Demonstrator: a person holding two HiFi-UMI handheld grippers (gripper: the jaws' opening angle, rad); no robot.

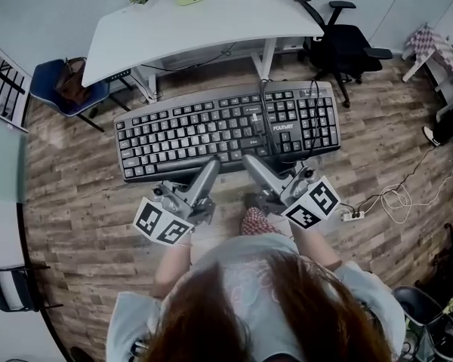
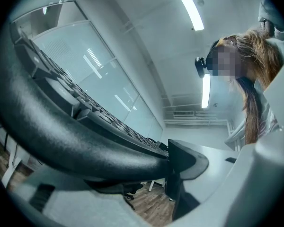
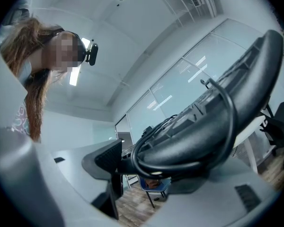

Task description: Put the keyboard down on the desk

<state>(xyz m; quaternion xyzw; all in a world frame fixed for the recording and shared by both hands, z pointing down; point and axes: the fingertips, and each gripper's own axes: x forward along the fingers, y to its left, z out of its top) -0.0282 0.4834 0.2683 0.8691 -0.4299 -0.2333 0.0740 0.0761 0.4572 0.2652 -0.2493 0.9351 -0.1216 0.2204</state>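
Hair fills the head view's near edge; just ahead, the left gripper and right gripper each pinch the near long edge of the keyboard, side by side near its middle. Its long axis runs crosswise to both jaw pairs, over the floor, and the desk lies beyond its far edge, straight ahead of the jaws, neither gripper nearer.

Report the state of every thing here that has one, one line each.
black computer keyboard: held in the air, keys up
black cable: draped across the keys
left gripper: shut on keyboard's near edge
right gripper: shut on keyboard's near edge
white curved desk: no keyboard on it
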